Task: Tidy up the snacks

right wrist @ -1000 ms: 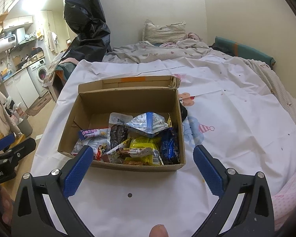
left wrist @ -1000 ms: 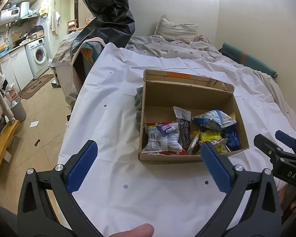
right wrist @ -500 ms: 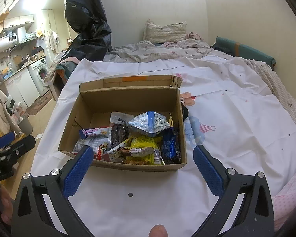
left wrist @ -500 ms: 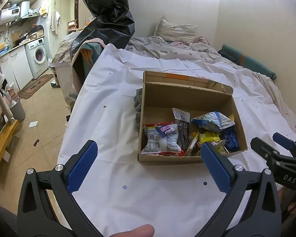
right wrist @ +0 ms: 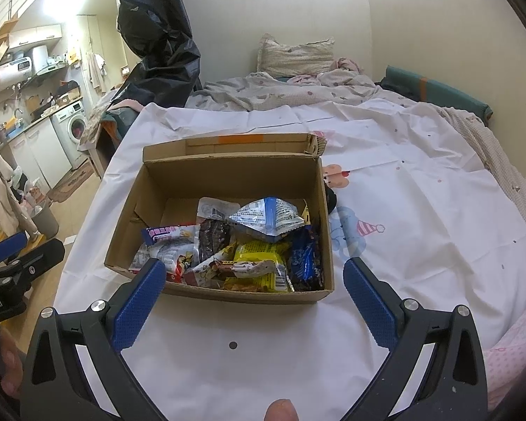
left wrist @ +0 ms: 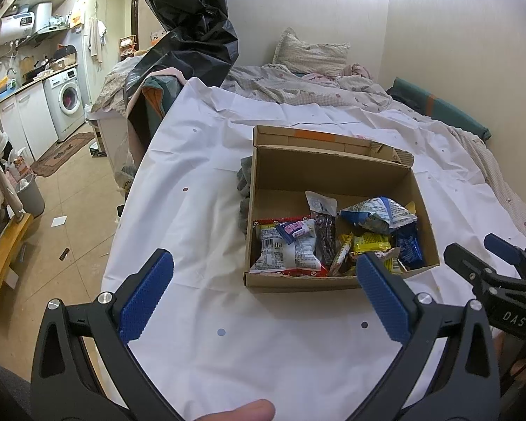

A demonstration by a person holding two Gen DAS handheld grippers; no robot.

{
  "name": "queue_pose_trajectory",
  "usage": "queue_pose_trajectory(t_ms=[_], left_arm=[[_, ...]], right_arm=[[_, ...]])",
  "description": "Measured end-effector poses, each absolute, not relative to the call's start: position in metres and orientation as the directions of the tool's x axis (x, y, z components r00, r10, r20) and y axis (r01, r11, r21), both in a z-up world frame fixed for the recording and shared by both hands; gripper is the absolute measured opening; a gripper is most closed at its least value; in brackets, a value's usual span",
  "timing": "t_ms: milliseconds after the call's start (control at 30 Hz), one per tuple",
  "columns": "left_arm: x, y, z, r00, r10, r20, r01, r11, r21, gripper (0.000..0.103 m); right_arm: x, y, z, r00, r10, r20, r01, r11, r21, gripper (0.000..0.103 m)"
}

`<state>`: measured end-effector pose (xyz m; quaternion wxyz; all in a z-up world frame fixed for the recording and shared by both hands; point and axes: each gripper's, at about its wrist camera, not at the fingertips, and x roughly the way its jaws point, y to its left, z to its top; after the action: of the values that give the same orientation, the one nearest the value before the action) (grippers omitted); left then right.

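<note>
**Snack box on the bed, both grippers empty**

A cardboard box (right wrist: 224, 175) was seen on the white sheet (right wrist: 420, 217) of the bed, its flaps open. Snack packets were piled inside it, toward the near wall: a yellow packet (right wrist: 259, 251), a blue packet (right wrist: 307, 258), a white-and-blue bag (right wrist: 266, 215) and a white packet (left wrist: 284, 249). The left hand-held gripper (left wrist: 263, 294) was held spread wide, with nothing between its blue pads; the box lay at about 1 o'clock from it. The right hand-held gripper (right wrist: 254, 298) was likewise spread and empty, with the box at 12 o'clock, just beyond its fingertips. Neither gripper was touching the box.
</note>
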<state>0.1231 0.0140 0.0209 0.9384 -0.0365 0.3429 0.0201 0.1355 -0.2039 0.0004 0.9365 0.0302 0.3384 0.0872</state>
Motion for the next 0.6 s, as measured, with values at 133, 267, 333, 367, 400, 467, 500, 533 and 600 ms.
queue_pose_trajectory(t_ms=[133, 267, 333, 367, 400, 467, 500, 533, 600], left_arm=[[0.123, 0.0137, 0.0209, 0.764, 0.012, -0.645, -0.062, 0.997, -0.055, 0.103], [0.123, 0.0131, 0.0209, 0.764, 0.011, -0.646, -0.061, 0.997, -0.055, 0.103], [0.1227, 0.0125, 0.021, 0.764, 0.01, -0.646, -0.059, 0.997, -0.054, 0.103], [0.1228, 0.0122, 0.0211, 0.764, 0.01, -0.646, -0.058, 0.997, -0.053, 0.103], [0.1227, 0.0125, 0.0209, 0.764, 0.01, -0.646, -0.059, 0.997, -0.054, 0.103], [0.1228, 0.0121, 0.0208, 0.763, 0.01, -0.646, -0.059, 0.997, -0.054, 0.103], [0.1228, 0.0125, 0.0209, 0.763, 0.01, -0.646, -0.059, 0.997, -0.054, 0.103], [0.1228, 0.0124, 0.0209, 0.763, 0.01, -0.646, -0.059, 0.997, -0.054, 0.103], [0.1229, 0.0118, 0.0209, 0.764, 0.013, -0.646, -0.06, 0.997, -0.052, 0.103]], right_arm=[[0.1364, -0.2045, -0.0001, 0.756, 0.184, -0.628, -0.142, 0.983, 0.116, 0.103], [0.1364, -0.2047, 0.0004, 0.756, 0.186, -0.627, -0.144, 0.983, 0.117, 0.103], [0.1364, -0.205, 0.0003, 0.756, 0.186, -0.627, -0.144, 0.983, 0.117, 0.103], [0.1364, -0.2049, 0.0003, 0.756, 0.186, -0.628, -0.144, 0.983, 0.117, 0.103], [0.1364, -0.2049, 0.0004, 0.756, 0.185, -0.628, -0.144, 0.983, 0.116, 0.103], [0.1362, -0.205, 0.0005, 0.757, 0.184, -0.627, -0.143, 0.983, 0.117, 0.103], [0.1359, -0.2045, 0.0005, 0.757, 0.185, -0.627, -0.143, 0.983, 0.117, 0.103], [0.1364, -0.2049, 0.0004, 0.757, 0.184, -0.627, -0.143, 0.983, 0.117, 0.103], [0.1364, -0.205, 0.0003, 0.756, 0.185, -0.628, -0.142, 0.983, 0.118, 0.103]])
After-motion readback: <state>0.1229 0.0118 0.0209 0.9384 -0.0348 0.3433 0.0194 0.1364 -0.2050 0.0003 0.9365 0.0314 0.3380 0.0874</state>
